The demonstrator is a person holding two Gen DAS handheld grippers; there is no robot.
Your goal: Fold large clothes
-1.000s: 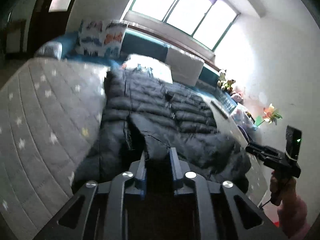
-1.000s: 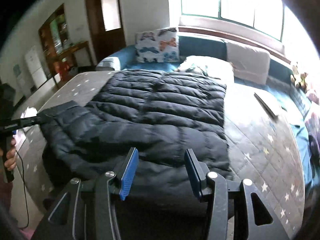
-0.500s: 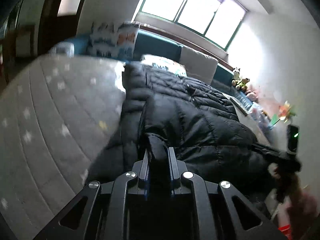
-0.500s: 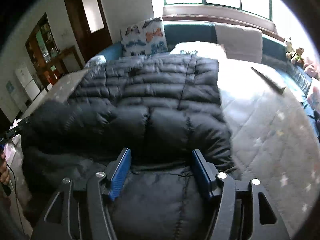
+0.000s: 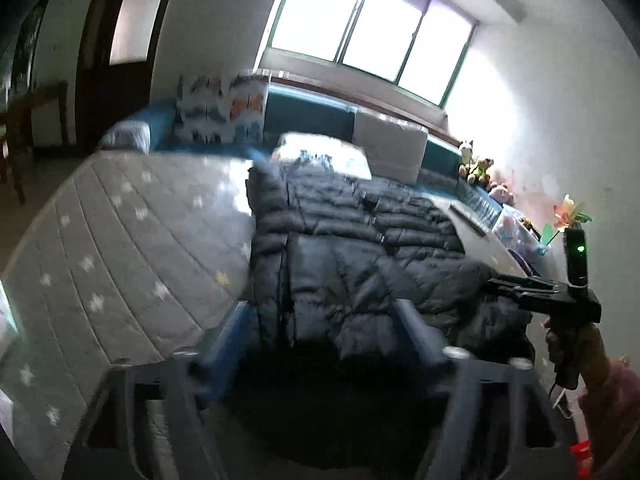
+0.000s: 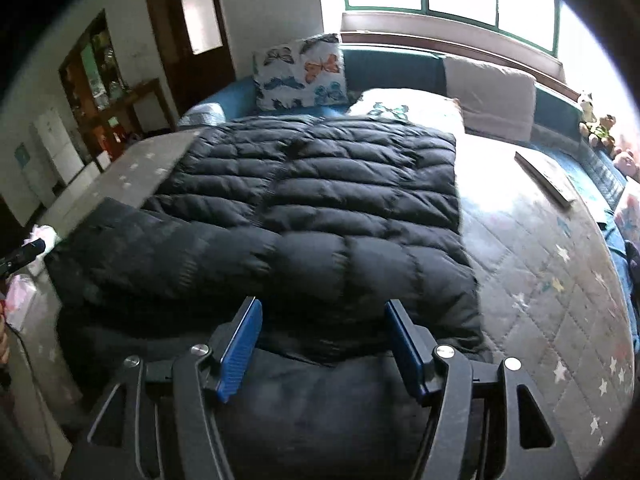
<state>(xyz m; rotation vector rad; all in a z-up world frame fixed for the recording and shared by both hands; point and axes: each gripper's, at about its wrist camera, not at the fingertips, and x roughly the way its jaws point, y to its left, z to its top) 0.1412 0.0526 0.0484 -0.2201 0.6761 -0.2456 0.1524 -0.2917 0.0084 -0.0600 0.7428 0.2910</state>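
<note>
Black puffer jacket (image 6: 320, 208) lay flat on star-print grey mattress (image 6: 540, 280), collar end twd butterfly pillow (image 6: 300, 72). L gripper (image 5: 324, 320) jaws just sprang wide, off the fabric. R gripper (image 6: 324, 340) jaws apart over jacket's near hem, nothing clamped.

One black jacket (image 6: 320, 200) lies on one grey bed (image 6: 540, 280). Two grippers: the left gripper (image 5: 324, 320) and the right gripper (image 6: 324, 340), each with two fingers. One butterfly pillow (image 6: 304, 72), one white pillow (image 6: 408, 108), one beige cushion (image 6: 488, 92). One window (image 5: 372, 28) of three panes. One door (image 6: 188, 32). Plush toys (image 5: 476, 164) on the ledge: at least three, blurred.
</note>
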